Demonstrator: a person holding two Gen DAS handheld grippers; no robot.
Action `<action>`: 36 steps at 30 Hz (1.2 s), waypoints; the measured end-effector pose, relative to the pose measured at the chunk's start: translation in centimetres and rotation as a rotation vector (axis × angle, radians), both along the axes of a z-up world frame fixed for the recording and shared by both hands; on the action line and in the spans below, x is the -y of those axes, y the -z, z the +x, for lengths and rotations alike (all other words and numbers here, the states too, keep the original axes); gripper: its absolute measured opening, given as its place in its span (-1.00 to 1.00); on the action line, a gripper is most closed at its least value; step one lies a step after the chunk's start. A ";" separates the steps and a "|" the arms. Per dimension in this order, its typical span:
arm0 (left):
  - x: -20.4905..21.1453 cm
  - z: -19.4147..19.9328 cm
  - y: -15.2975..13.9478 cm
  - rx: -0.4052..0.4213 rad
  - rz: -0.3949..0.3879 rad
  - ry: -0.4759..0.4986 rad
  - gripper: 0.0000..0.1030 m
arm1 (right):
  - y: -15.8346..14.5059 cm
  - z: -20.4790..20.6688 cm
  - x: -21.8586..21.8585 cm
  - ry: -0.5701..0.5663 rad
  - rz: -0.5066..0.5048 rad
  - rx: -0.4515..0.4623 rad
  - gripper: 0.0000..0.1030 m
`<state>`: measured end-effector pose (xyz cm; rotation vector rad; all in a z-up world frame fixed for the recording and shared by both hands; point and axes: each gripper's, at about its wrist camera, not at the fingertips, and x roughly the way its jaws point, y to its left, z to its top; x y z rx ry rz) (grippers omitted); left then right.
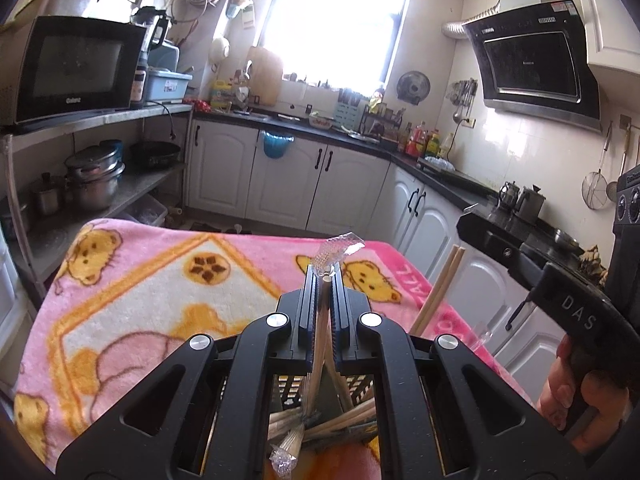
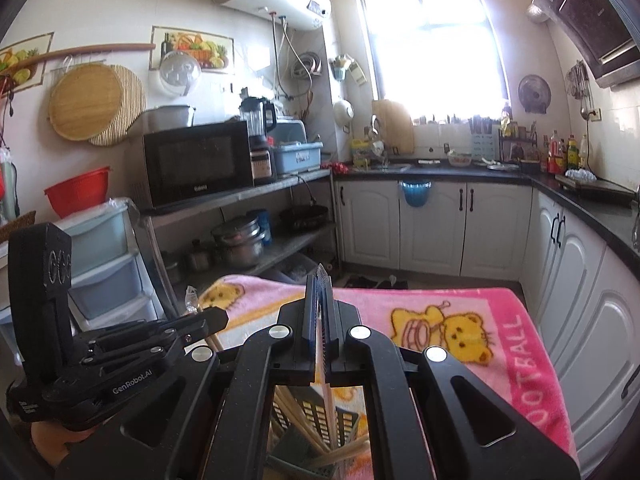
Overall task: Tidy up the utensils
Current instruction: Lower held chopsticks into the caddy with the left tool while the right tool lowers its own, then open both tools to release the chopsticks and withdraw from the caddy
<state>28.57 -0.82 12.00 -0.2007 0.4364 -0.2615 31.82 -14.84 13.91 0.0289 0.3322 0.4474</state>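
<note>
Left wrist view first: we saw the left hand-held gripper (image 1: 325, 280) closed on a pale wooden chopstick (image 1: 321, 334) with a scrap of clear wrapper (image 1: 338, 249) at its top end. Below its fingers sat a dark slotted utensil basket (image 1: 294, 394) on the pink bear-print blanket (image 1: 168, 280) covering the table — more chopsticks (image 1: 344, 420) lay crossed inside it. Another pair of chopsticks (image 1: 438, 288) rose at the right, beside the other tool's handle. From the right wrist view, the right hand-held gripper (image 2: 320, 280) was pinched nearly shut on a thin stick (image 2: 325, 392) that ran down into the basket (image 2: 316, 420).
</note>
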 end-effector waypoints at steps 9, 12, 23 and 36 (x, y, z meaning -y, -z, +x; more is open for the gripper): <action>0.6 0.1 1.3 -0.036 0.017 0.019 -0.94 | 1.9 0.1 -0.2 -0.003 -0.016 -0.066 -0.94; 0.8 0.0 1.5 -0.043 0.024 0.024 -0.94 | 2.3 -0.1 -0.1 -0.005 -0.014 -0.087 -0.94; 0.6 -1.0 1.8 -0.064 0.036 0.030 -0.47 | 2.6 -1.6 1.0 0.011 -0.020 -0.112 -0.51; -0.4 -2.7 1.3 -0.053 0.041 0.008 0.11 | 2.5 -3.7 1.9 0.014 -0.035 -0.103 -0.20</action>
